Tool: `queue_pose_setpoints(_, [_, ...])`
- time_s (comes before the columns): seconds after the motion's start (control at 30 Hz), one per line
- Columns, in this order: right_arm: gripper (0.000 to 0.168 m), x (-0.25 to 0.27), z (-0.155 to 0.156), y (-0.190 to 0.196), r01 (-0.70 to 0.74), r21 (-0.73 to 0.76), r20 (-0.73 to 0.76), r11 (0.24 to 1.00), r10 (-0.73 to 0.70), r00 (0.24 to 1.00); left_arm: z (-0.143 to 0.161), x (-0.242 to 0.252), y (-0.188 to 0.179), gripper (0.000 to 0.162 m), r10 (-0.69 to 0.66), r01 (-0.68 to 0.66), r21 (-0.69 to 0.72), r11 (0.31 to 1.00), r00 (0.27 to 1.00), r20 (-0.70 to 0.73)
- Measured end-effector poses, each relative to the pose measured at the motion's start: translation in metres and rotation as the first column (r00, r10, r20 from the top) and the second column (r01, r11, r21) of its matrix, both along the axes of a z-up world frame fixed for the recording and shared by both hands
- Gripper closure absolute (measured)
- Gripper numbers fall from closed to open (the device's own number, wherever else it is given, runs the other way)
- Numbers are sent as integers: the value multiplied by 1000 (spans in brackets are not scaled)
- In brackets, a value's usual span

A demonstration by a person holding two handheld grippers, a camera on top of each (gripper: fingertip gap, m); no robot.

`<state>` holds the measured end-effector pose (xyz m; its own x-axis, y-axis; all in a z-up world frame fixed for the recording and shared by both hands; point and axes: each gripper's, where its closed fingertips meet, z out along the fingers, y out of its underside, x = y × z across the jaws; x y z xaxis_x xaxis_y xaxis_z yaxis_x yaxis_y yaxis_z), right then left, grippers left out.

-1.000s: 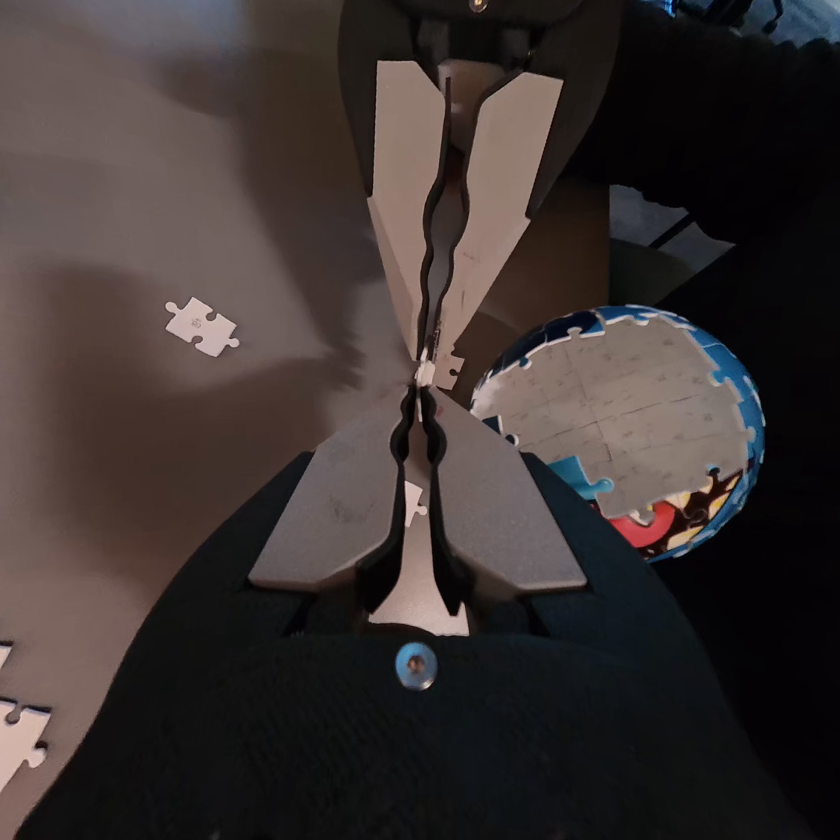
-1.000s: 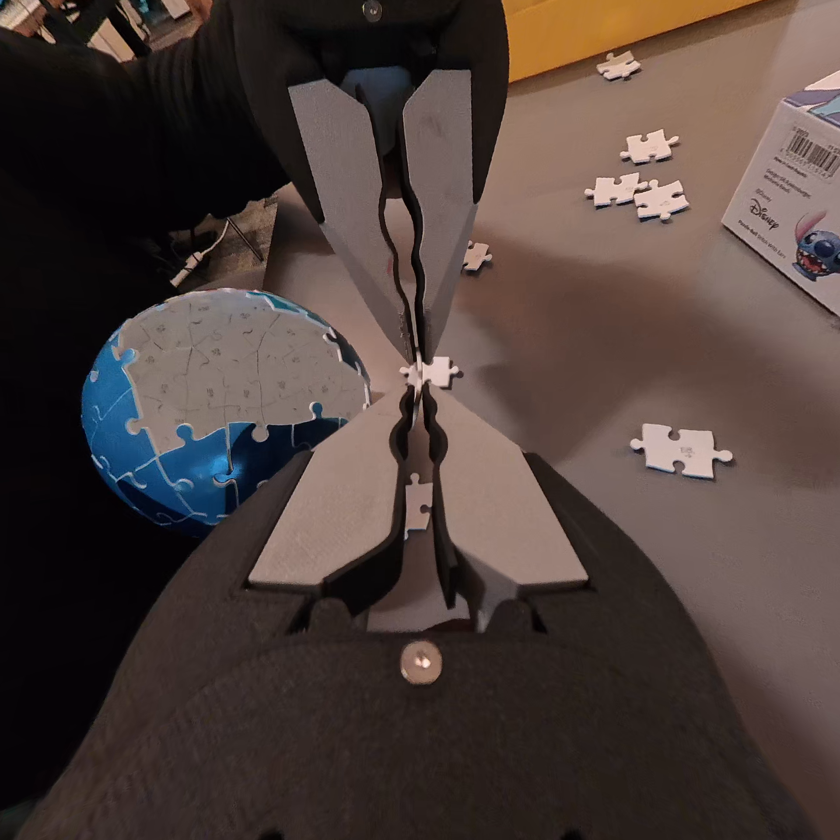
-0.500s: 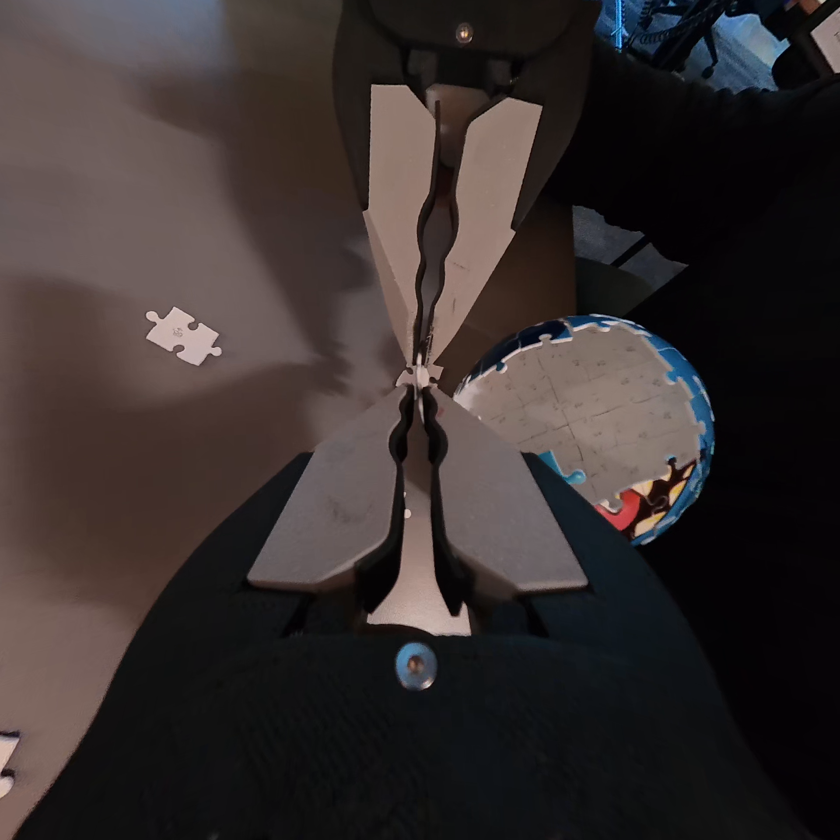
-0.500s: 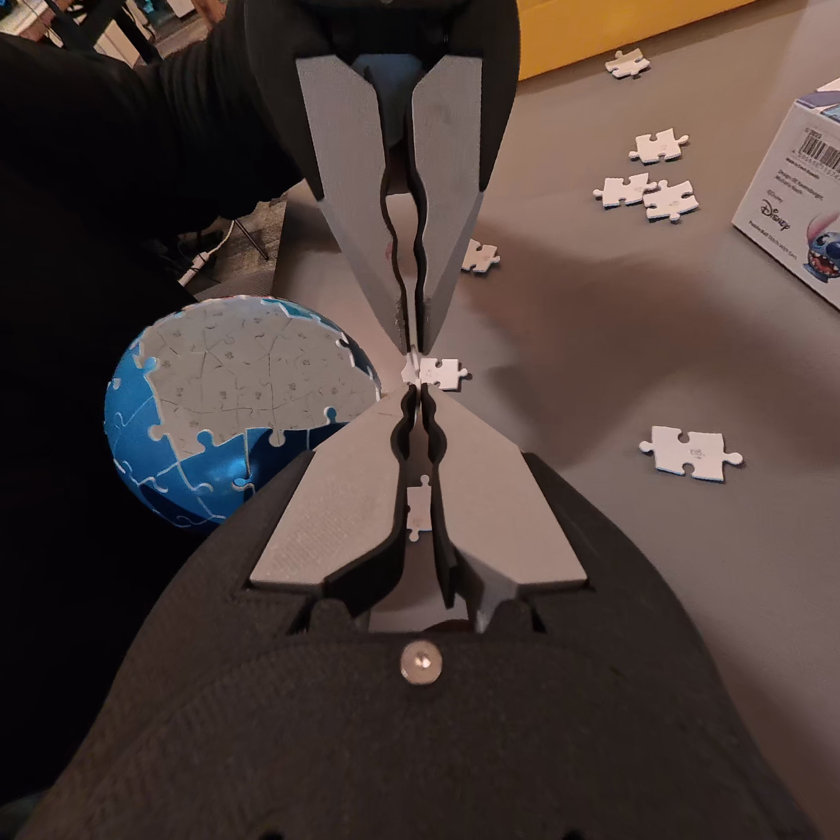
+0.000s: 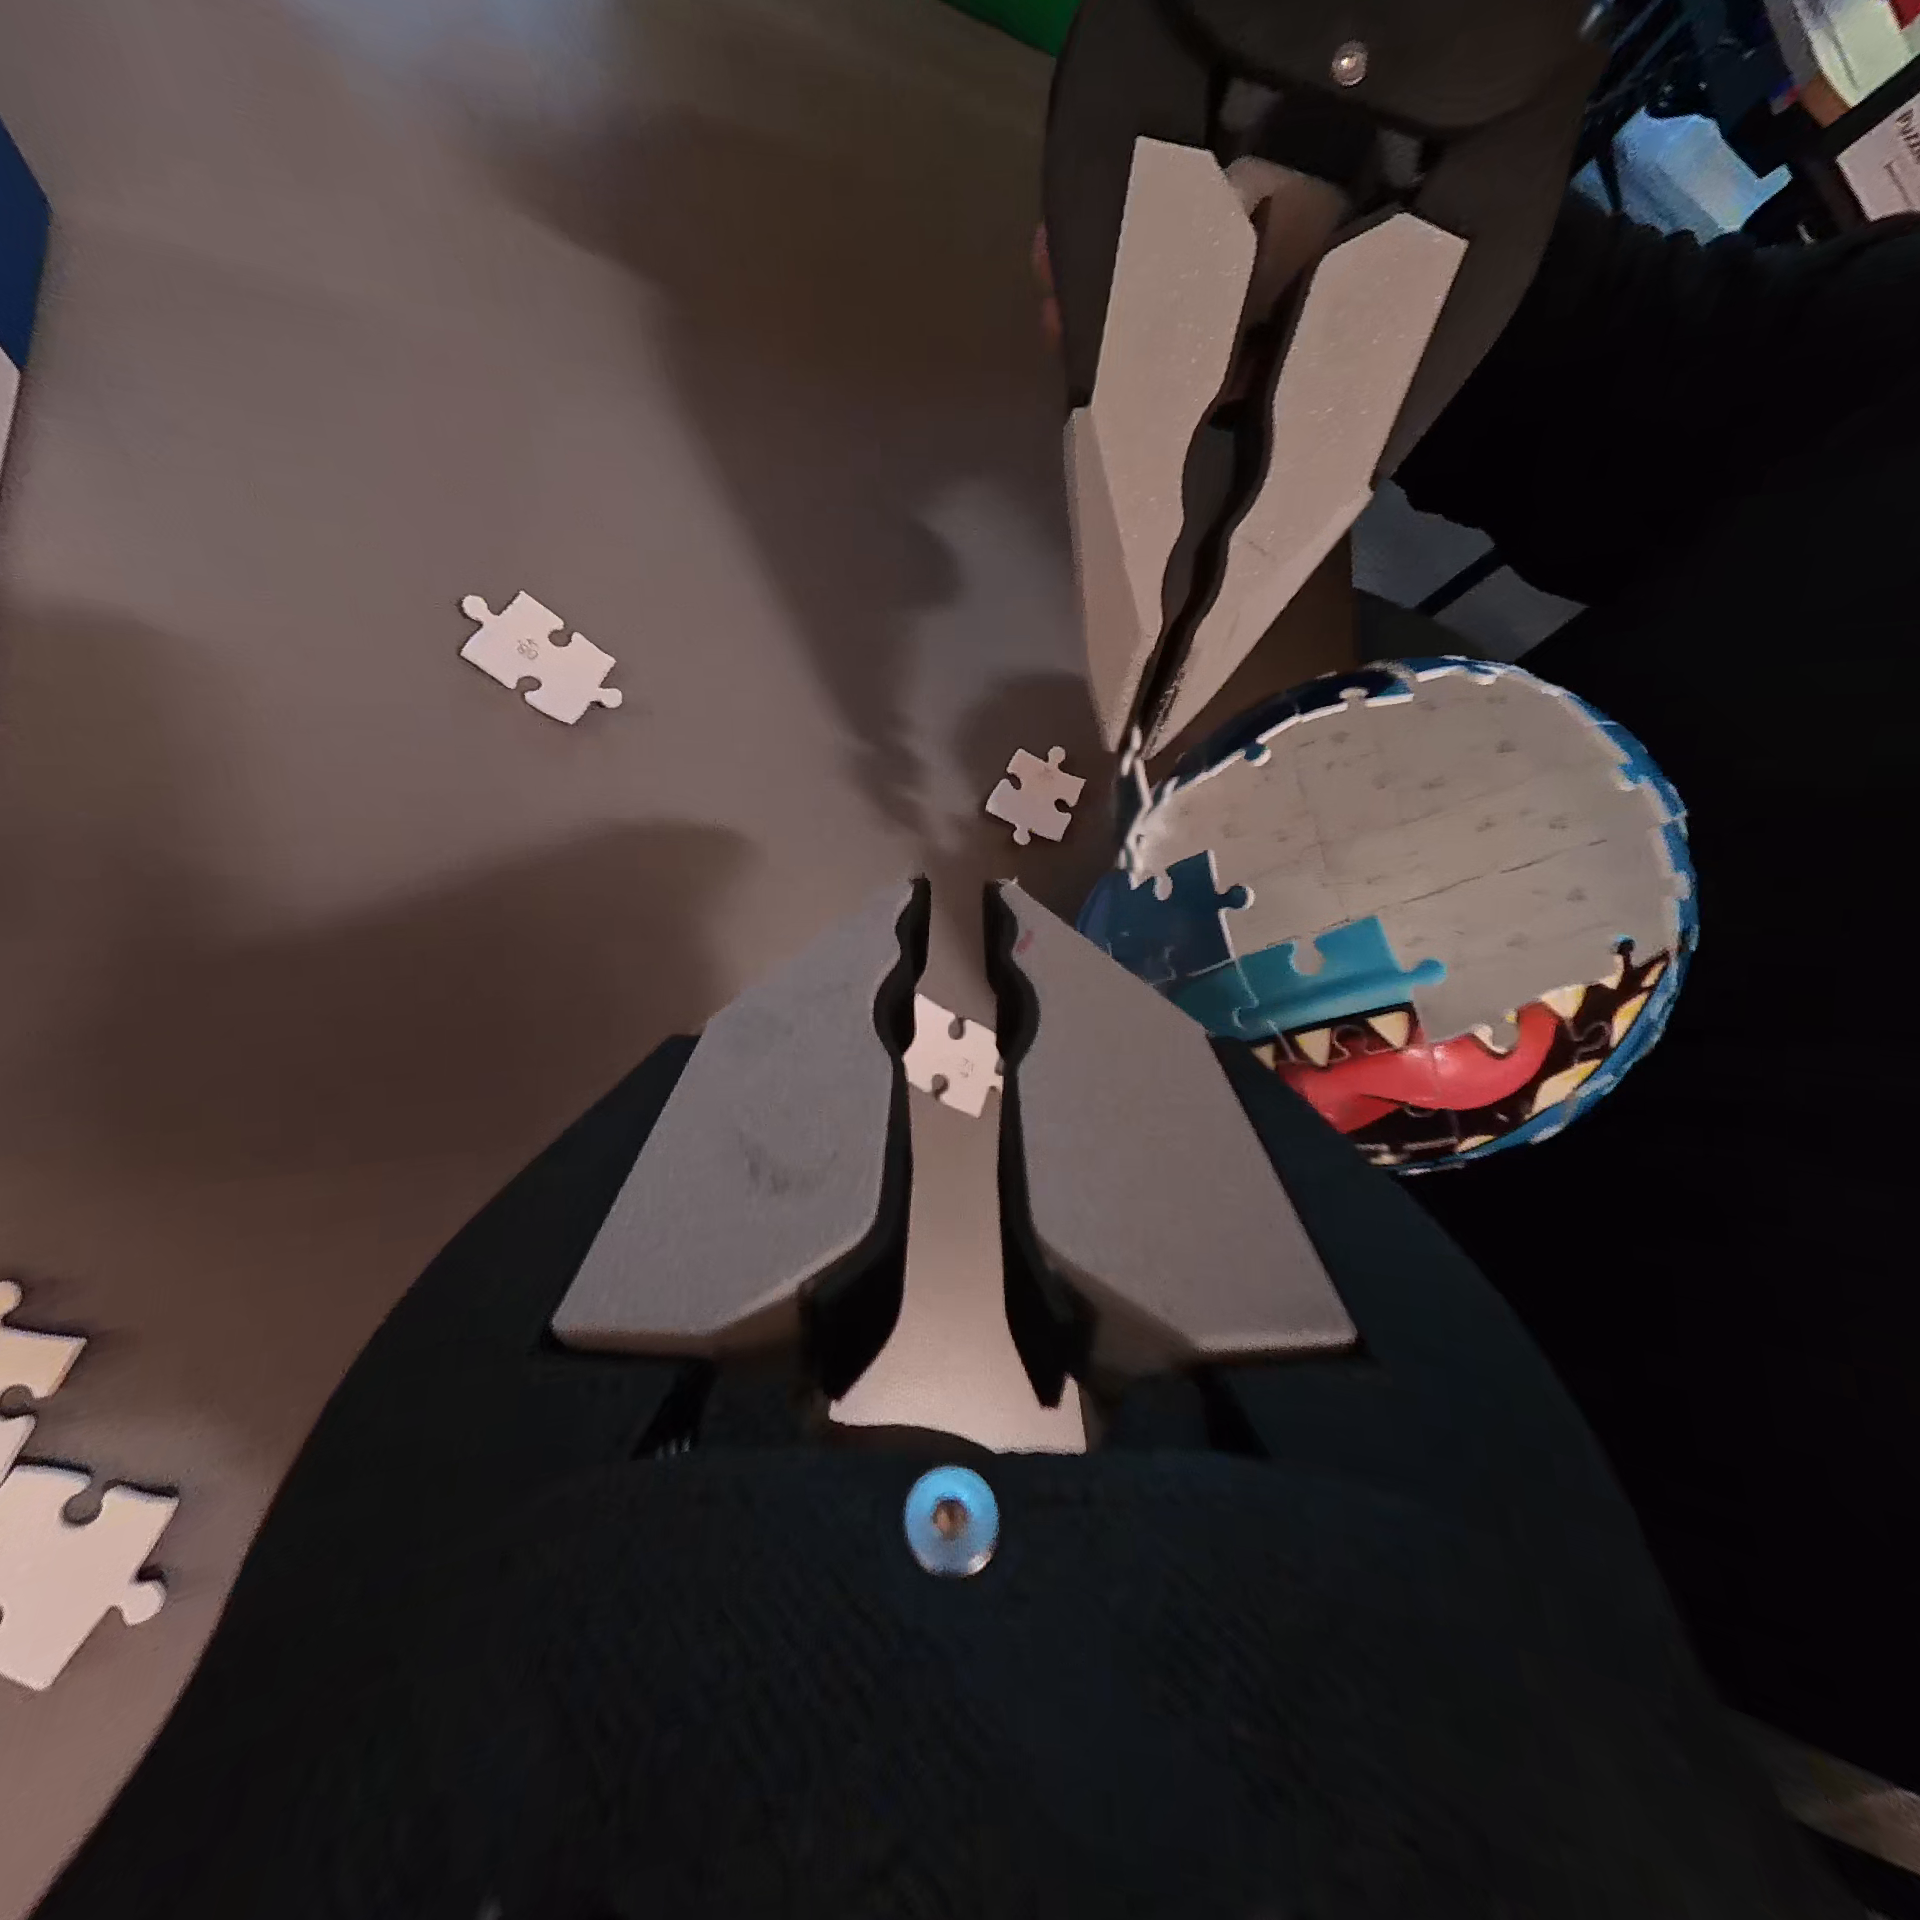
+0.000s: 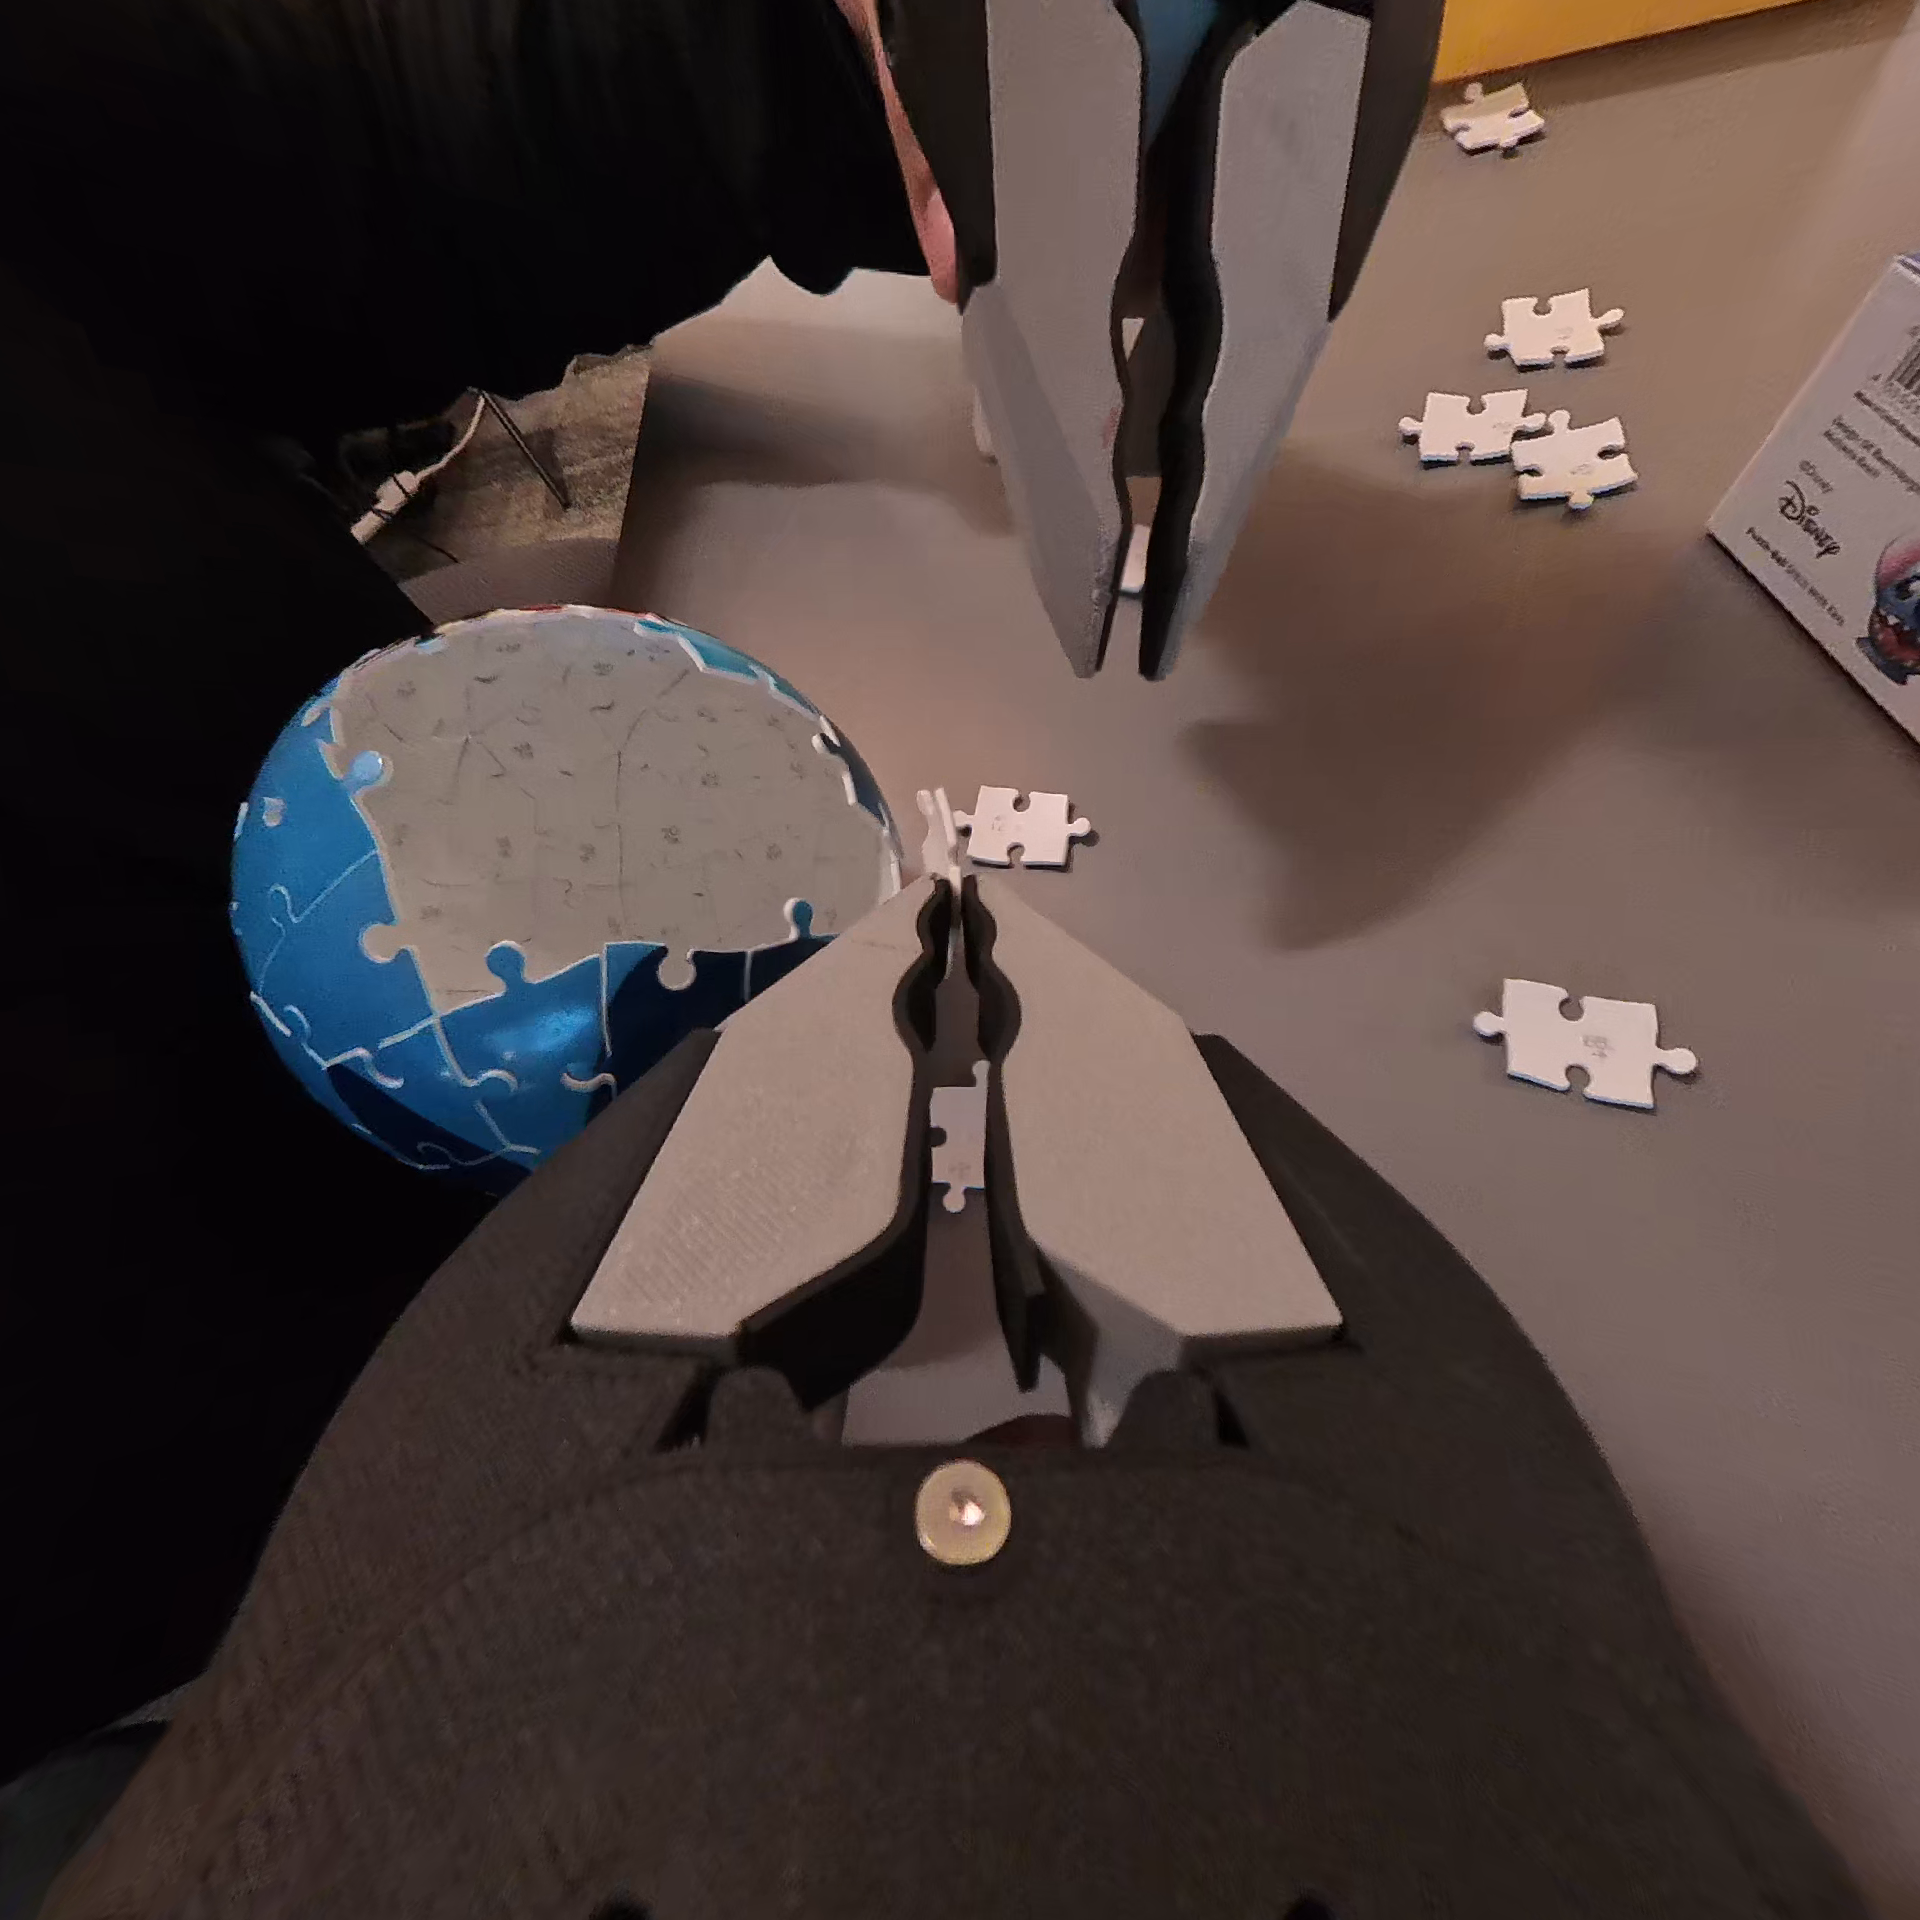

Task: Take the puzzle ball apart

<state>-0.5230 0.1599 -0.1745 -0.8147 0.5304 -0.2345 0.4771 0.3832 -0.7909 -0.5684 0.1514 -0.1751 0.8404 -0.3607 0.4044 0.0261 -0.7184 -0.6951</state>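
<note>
While most of the puzzle ball (image 6: 561, 894) at nine o'clock stood whole, my right gripper (image 6: 951, 883) clenched one piece (image 6: 938, 831) and my left gripper (image 5: 956, 888) hung released.

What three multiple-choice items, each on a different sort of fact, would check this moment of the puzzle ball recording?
1. In the right wrist view, the puzzle ball lies:
A) left of the right gripper
B) right of it
C) between its fingers

2. The ball's outer skin there is mainly:
A) green
B) blue
C) orange

3. The right gripper is:
A) wide open
B) shut on nothing
C) shut on a puzzle piece

Answers:
1. A, the ball fills that view's left side.
2. B, blue pieces ring the white inside.
3. C, a white piece stands edge-on between the closed fingers.
</note>
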Motion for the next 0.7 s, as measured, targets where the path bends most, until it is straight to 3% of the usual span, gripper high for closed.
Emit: queue_pose_setpoints(0.7, [168, 6, -2, -3, -5, 37, -3, 999, 5, 1000, -6, 7, 0, 154, -1, 0, -28, 1000, 1000, -15])
